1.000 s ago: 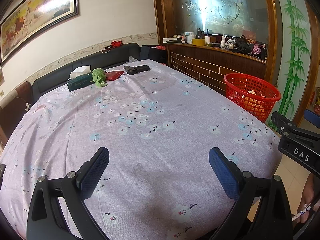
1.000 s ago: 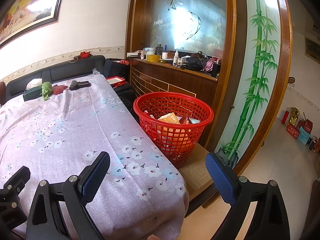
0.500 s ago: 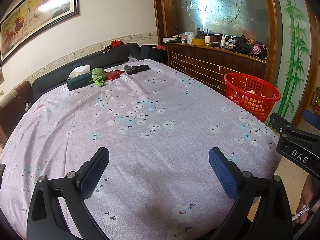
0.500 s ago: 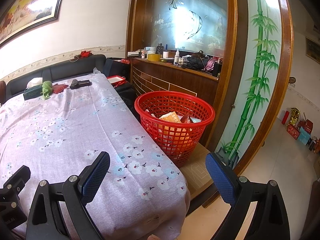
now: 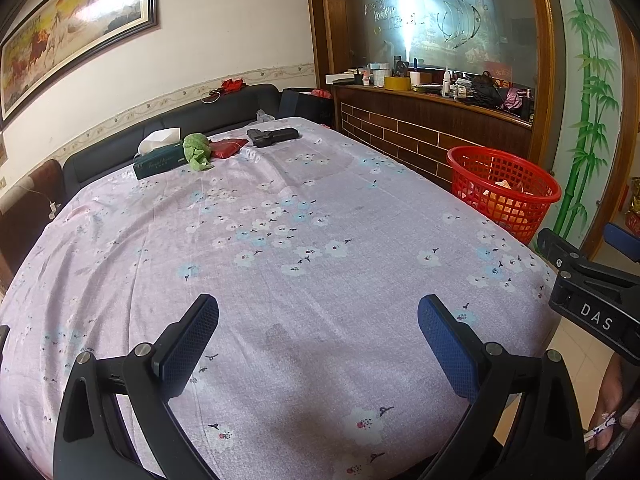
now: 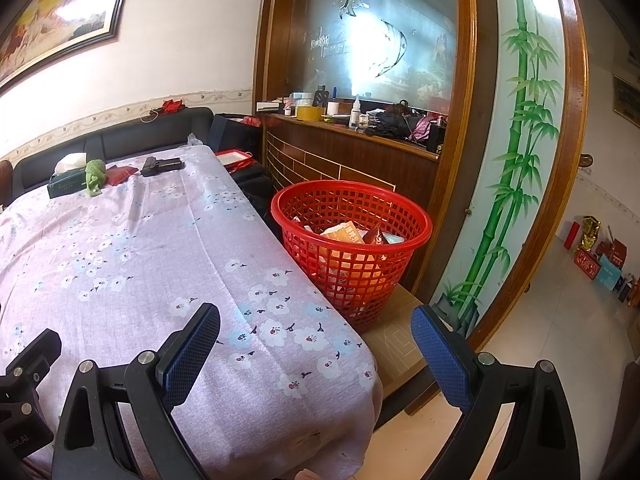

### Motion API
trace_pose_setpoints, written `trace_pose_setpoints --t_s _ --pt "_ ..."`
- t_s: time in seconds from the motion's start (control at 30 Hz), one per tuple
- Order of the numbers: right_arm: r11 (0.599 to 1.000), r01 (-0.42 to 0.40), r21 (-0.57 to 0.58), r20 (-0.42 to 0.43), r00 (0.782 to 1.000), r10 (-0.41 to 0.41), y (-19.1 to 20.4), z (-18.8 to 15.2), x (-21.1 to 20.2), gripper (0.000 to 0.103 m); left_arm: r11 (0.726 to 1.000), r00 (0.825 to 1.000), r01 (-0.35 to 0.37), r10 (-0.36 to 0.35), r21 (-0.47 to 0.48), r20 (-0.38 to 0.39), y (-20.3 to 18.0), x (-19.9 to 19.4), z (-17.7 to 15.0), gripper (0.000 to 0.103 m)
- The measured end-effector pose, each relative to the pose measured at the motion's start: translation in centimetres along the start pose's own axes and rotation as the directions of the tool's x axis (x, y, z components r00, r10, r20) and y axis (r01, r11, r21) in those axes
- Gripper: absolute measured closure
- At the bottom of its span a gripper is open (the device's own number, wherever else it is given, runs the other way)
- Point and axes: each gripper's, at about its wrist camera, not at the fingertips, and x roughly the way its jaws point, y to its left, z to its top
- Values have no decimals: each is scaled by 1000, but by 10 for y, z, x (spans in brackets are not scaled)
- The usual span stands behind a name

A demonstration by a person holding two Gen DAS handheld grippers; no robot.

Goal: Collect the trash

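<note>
basket: one red mesh basket (image 6: 352,240) standing upright beside the table's right edge, wrappers piled inside, mouth facing up
table: floral cloth (image 5: 280,248), bare in the middle
far end: one tissue box (image 5: 160,156), one green toy (image 5: 196,150), one red pouch (image 5: 228,147), one black case (image 5: 274,136)
left gripper (image 5: 318,334): held low over the near edge, fingers spread wide, nothing in it
right gripper (image 6: 316,342): level near the table corner, aimed toward the basket, also wide apart and empty

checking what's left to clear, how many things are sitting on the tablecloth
4, all at the far end: tissue box, green toy, red pouch, black object. Small bits could be hidden.
</note>
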Motion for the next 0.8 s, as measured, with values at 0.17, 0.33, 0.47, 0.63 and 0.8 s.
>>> trace_pose_setpoints --t_s 0.17,0.33,0.47,0.63,0.8 --pt "1000 -5 -11 0 1000 5 3 -1 2 5 1000 1000 4 -4 -6 -7 -2 1 -5 4" --pt "999 -40 -28 5 999 40 14 8 3 5 998 999 6 -8 -62 -32 17 5 -2 4" --pt "984 -143 -107 -21 990 141 50 21 9 3 984 997 -35 22 -174 -72 64 14 1 4" --pt "935 -319 -152 -154 943 296 109 30 30 3 940 983 -145 99 -310 -158 137 23 -9 4" --pt "892 -409 -193 -257 898 356 173 29 52 4 909 960 -217 134 -357 -245 189 29 -19 4"
